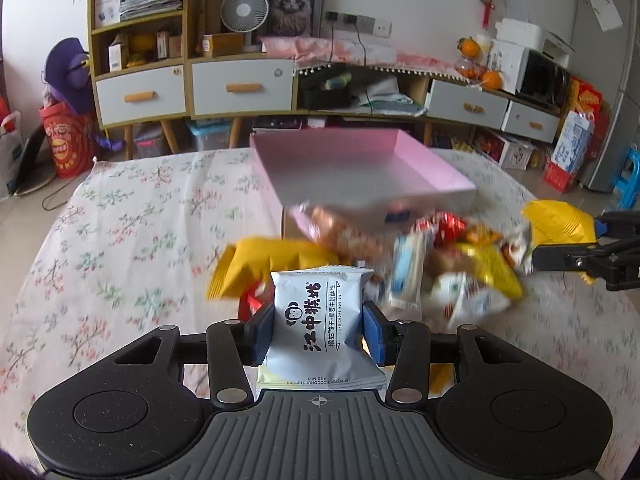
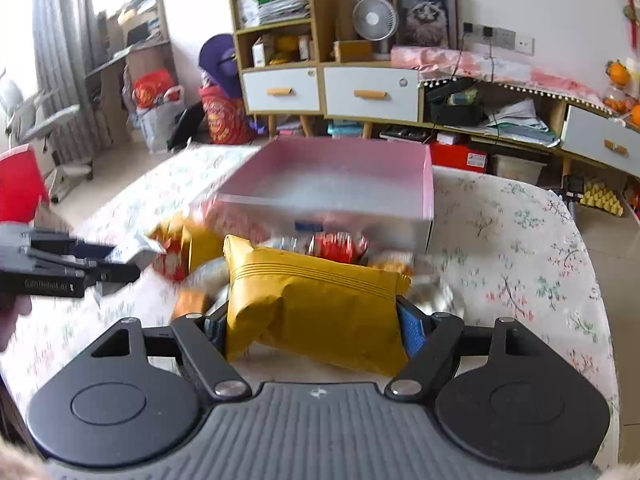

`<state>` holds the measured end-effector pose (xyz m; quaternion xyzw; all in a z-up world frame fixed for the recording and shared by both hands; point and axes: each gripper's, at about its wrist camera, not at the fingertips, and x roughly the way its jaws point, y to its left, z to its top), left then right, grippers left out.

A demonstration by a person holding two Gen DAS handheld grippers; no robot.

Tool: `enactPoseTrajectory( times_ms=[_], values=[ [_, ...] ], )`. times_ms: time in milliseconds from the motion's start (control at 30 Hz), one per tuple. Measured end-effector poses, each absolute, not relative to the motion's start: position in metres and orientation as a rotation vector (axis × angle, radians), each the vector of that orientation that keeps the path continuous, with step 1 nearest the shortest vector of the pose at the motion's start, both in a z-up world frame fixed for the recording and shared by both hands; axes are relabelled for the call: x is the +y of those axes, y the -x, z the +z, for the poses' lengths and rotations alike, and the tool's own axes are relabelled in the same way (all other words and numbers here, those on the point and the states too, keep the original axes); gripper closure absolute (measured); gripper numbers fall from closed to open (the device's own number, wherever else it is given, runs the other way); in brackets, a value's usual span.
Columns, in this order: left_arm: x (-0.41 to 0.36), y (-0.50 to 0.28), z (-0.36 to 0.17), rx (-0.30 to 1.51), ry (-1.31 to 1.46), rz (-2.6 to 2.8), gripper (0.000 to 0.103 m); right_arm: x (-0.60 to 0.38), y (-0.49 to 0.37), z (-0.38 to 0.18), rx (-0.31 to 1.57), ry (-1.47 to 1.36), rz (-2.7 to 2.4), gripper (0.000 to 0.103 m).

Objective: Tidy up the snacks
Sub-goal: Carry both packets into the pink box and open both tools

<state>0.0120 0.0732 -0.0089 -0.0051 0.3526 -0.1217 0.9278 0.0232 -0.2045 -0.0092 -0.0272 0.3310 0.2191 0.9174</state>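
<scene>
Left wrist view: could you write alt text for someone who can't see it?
The left gripper clamps a white snack packet with black Chinese lettering above a floral tablecloth. Beyond lie a blurred snack pile and an open pink box; at right, the right gripper holds a yellow packet.

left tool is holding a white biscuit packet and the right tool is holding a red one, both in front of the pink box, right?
Not quite: the packet in the right tool is yellow, not red, as the right wrist view shows. The rest holds: the left tool grips a white biscuit packet, and both are in front of the pink box.
</scene>
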Motion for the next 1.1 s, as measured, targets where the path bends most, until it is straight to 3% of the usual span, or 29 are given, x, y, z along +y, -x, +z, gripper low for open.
enactPoseTrajectory(
  times_ms=[333, 1100],
  values=[
    [0.048, -0.070, 0.015, 0.676, -0.014, -0.247, 0.059, -0.183, -0.080, -0.003, 0.667, 0.094, 0.449, 0.028],
    [0.019, -0.173, -0.008, 0.654, -0.027, -0.163, 0.058, -0.175, -0.155, -0.018, 0.664, 0.021, 0.288, 0.026]
  ],
)
